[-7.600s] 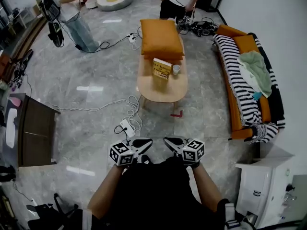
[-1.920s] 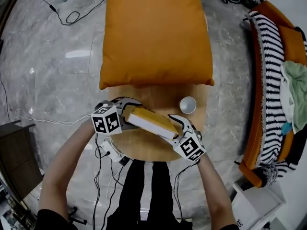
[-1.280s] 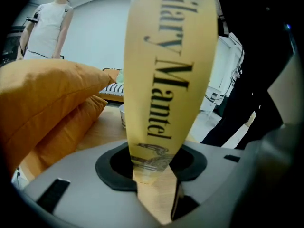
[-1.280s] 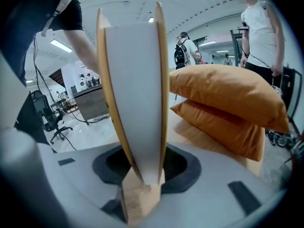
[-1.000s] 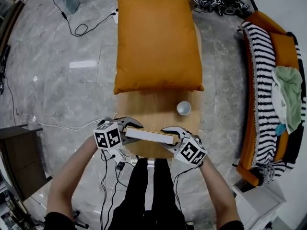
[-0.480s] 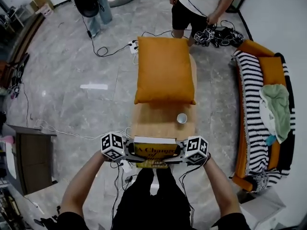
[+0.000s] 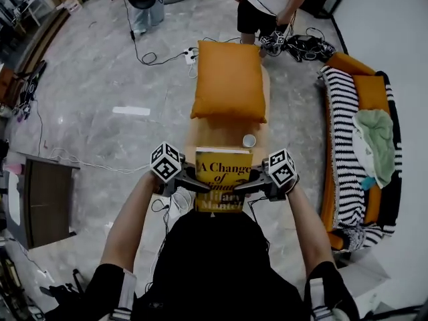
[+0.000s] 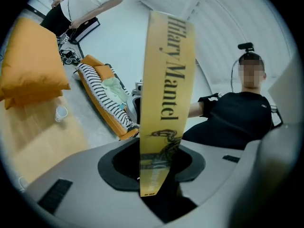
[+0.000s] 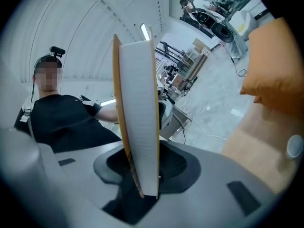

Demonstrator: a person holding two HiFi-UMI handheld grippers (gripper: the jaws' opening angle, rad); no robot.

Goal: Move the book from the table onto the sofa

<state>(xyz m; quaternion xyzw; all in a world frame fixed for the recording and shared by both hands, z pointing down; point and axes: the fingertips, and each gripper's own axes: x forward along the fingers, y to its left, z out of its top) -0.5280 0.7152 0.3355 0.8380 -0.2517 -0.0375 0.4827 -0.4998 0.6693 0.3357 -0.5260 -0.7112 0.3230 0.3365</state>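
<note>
A yellow book (image 7: 223, 179) is held up in front of the person's chest, its cover facing up at the head view. My left gripper (image 7: 194, 184) is shut on its left edge and my right gripper (image 7: 251, 184) on its right edge. In the left gripper view the printed yellow spine (image 8: 166, 94) stands clamped in that gripper (image 8: 152, 175). In the right gripper view the white page edge (image 9: 140, 127) sits in the right gripper (image 9: 145, 175). The orange sofa (image 7: 348, 146) with a striped throw lies to the right. The wooden table (image 7: 257, 136) is just beyond the book.
An orange cushion (image 7: 229, 79) and a white cup (image 7: 248, 140) stay on the table. A green cloth (image 7: 374, 142) lies on the sofa. Two people stand at the far end, with cables on the floor. A dark cabinet (image 7: 43, 199) is at the left.
Both grippers have risen with the book off the table's near end. The book has tipped from edge-on to cover facing up, and it now hangs nearer the person's chest.
</note>
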